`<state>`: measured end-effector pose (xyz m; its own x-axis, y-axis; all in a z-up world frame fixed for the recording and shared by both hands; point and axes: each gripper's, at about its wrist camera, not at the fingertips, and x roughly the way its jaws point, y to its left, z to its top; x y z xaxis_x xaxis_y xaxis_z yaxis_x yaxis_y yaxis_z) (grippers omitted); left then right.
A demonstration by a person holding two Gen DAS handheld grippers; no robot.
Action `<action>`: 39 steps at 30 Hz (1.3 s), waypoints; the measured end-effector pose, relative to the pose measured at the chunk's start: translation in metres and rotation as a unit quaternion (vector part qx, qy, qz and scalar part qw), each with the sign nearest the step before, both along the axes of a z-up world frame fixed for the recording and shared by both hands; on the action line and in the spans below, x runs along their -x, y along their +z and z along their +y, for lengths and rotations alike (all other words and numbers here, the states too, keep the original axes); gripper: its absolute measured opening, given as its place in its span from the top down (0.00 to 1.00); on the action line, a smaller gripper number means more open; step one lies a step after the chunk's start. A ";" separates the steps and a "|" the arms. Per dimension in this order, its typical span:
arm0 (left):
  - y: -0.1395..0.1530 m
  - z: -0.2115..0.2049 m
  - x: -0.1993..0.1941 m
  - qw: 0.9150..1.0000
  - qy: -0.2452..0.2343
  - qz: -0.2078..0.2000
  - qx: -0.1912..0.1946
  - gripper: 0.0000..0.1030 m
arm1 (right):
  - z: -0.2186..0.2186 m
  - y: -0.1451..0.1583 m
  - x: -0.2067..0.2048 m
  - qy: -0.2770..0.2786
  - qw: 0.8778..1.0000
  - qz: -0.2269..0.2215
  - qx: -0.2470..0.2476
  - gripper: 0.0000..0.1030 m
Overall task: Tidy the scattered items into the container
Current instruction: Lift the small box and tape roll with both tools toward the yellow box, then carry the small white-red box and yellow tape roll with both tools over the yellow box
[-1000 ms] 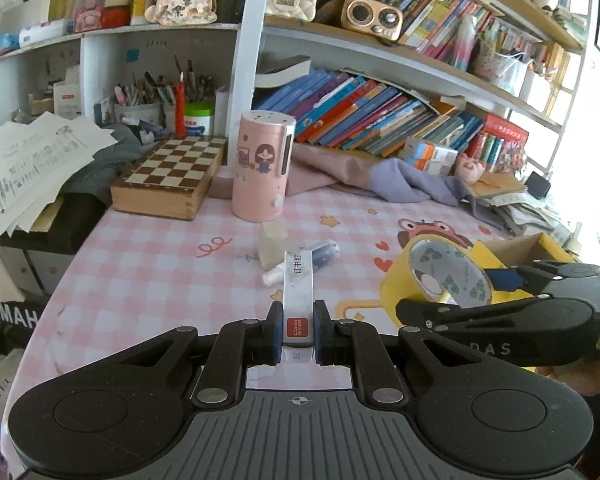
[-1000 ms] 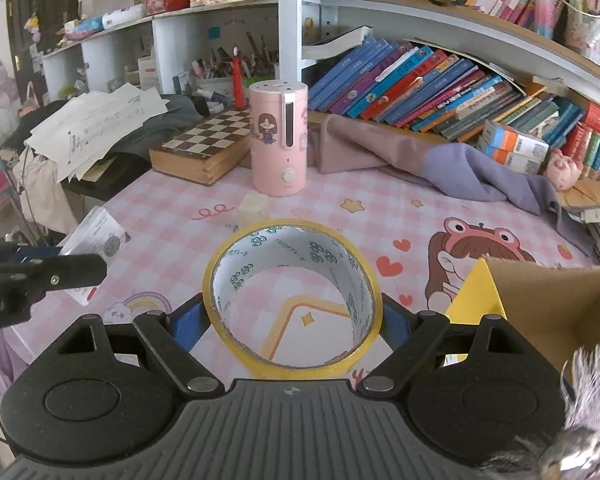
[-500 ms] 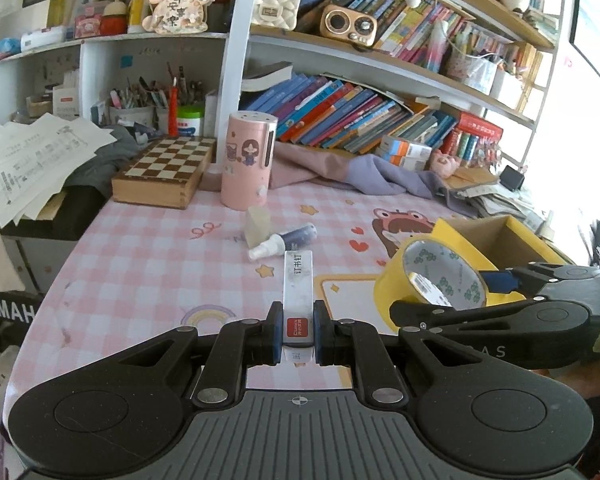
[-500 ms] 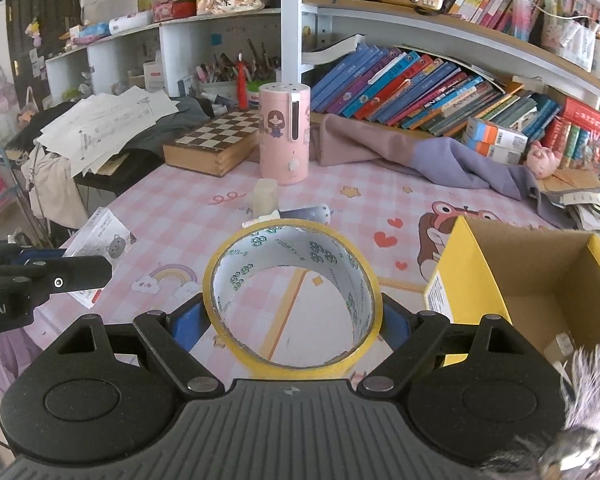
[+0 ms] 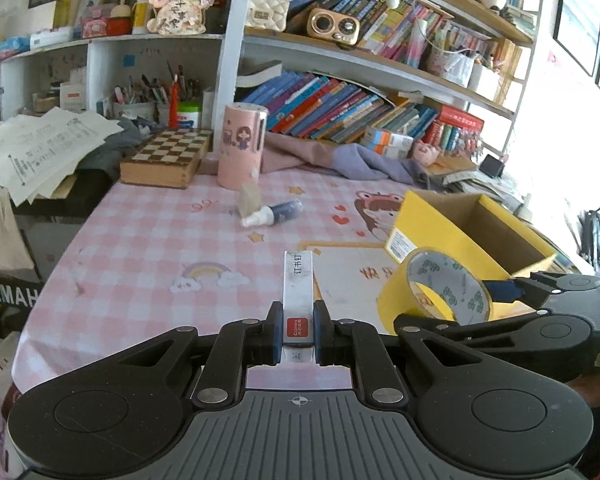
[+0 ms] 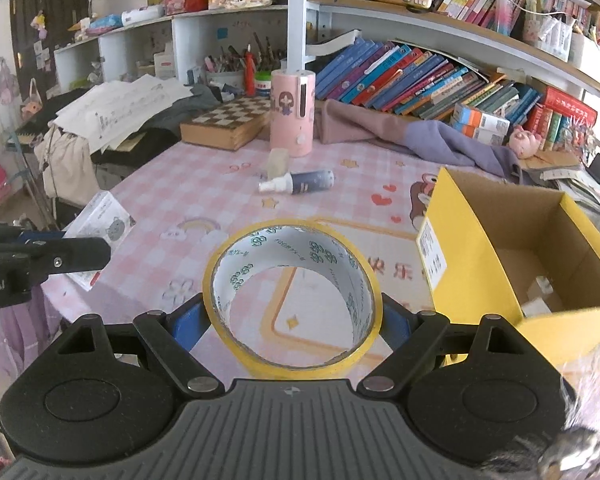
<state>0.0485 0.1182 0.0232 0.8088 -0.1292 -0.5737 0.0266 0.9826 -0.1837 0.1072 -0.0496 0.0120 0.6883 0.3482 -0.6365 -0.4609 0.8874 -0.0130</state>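
Note:
My left gripper (image 5: 297, 334) is shut on a slim white staple box (image 5: 298, 284) with a red label, held above the pink checked table. In the right wrist view my right gripper (image 6: 292, 320) is shut on a yellow tape roll (image 6: 292, 300), its blue pads pressing both sides of the ring. The same tape roll (image 5: 440, 296) shows at the right of the left wrist view. An open yellow cardboard box (image 6: 512, 248) stands on the table to the right; small items lie on its bottom. A dark spray bottle (image 6: 300, 183) and a pale cube (image 6: 278, 161) lie farther back.
A pink cylinder (image 6: 292, 112) and a wooden chessboard box (image 6: 226, 124) stand at the back, with a purple cloth (image 6: 432, 136) before the bookshelves. Papers (image 6: 120, 108) pile up at the left. A small packet (image 6: 100, 232) hangs over the table's left edge.
Both grippers have drawn back toward the near side of the table with their loads. The yellow box has come into fuller view at the right.

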 end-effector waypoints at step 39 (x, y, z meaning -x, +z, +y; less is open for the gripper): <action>-0.006 -0.078 0.002 0.989 -0.146 0.008 0.004 0.87 | -0.092 -0.005 0.063 -0.139 0.990 0.013 0.003 0.18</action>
